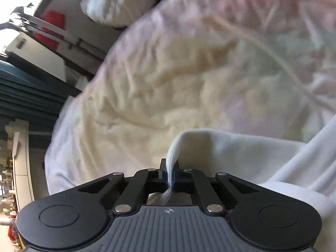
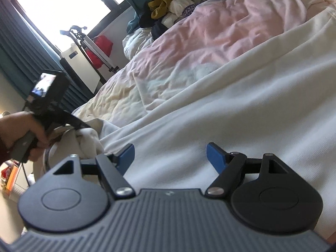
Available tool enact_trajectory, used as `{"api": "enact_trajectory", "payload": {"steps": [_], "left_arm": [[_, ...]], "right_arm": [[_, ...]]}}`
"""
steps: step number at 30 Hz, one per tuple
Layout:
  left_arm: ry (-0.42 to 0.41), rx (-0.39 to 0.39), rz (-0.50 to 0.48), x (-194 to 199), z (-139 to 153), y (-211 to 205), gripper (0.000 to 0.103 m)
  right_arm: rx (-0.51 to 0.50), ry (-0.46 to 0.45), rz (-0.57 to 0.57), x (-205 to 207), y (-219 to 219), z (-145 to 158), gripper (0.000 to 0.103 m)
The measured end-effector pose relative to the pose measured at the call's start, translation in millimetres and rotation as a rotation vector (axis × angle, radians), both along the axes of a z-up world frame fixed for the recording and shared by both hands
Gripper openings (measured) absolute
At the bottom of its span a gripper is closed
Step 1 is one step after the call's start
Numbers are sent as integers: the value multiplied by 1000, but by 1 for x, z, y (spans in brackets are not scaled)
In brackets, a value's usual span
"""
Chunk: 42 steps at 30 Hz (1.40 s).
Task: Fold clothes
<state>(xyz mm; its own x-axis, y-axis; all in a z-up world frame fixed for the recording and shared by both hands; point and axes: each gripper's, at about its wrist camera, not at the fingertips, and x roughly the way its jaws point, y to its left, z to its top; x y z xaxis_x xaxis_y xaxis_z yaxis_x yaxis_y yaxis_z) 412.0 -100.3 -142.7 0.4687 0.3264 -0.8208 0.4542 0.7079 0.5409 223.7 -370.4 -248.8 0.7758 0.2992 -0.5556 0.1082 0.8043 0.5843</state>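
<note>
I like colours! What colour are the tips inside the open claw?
Blue pads, seen best in the right wrist view.

The white garment (image 1: 241,147) is soft ribbed cloth, matt. The bedsheet (image 1: 157,79) is crinkled cotton-like fabric. The right gripper (image 2: 170,156) is matt black plastic (shiny metal rivets, blue pads).

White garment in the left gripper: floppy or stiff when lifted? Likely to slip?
The white garment is probably floppy: it bunches into a narrow fold where the left gripper pinches it, and drapes in soft folds. Likely light. Slip risk seems low, since the jaws are shut on gathered layers. The right gripper is open, holding nothing.
</note>
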Motion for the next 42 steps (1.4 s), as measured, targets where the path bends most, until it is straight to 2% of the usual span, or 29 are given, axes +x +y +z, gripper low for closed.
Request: {"api": "enact_trajectory", "payload": {"steps": [5,9,16,19,21,25,27,32,34,36,39,40,41,42], "left_arm": [[-153,-92,-21,-32,55,10,3],[-278,-187,-59,-64,109,-3,3],[-581,-421,-118,-108,210,-45,2],[-672,-532,-141,-107,240,-63,3],[-687,-589,-156,-98,246,-78,3],[-704,-614,-199,-76,224,-119,3],[-680,-636,-203,-65,202,-140,3],[-580,-662,-194,-37,134,-190,4],[-516,-665,-196,-30,106,-202,6],[-466,-664,-200,-27,83,-206,14],[-424,-722,-204,-31,70,-196,37],[-412,-737,-200,-33,68,-188,50],[-409,-747,-190,-35,69,-176,58],[-407,-758,-180,-38,71,-163,61]], "right_arm": [[12,-5,-15,-5,-3,3,78],[17,-13,-28,-8,-5,7,78],[26,-24,-77,-14,-13,11,78],[30,-29,-98,-16,-17,12,78],[36,-31,-114,-18,-20,12,78],[66,-21,-150,-20,-29,10,78],[71,-21,-169,-21,-33,9,78],[64,-9,-201,-19,-40,2,79],[61,2,-205,-17,-42,-4,79],[57,13,-208,-14,-43,-9,78],[41,13,-210,-11,-44,-13,77],[35,9,-211,-11,-44,-13,78],[34,8,-209,-10,-44,-13,78],[34,5,-207,-10,-44,-13,79]]}}
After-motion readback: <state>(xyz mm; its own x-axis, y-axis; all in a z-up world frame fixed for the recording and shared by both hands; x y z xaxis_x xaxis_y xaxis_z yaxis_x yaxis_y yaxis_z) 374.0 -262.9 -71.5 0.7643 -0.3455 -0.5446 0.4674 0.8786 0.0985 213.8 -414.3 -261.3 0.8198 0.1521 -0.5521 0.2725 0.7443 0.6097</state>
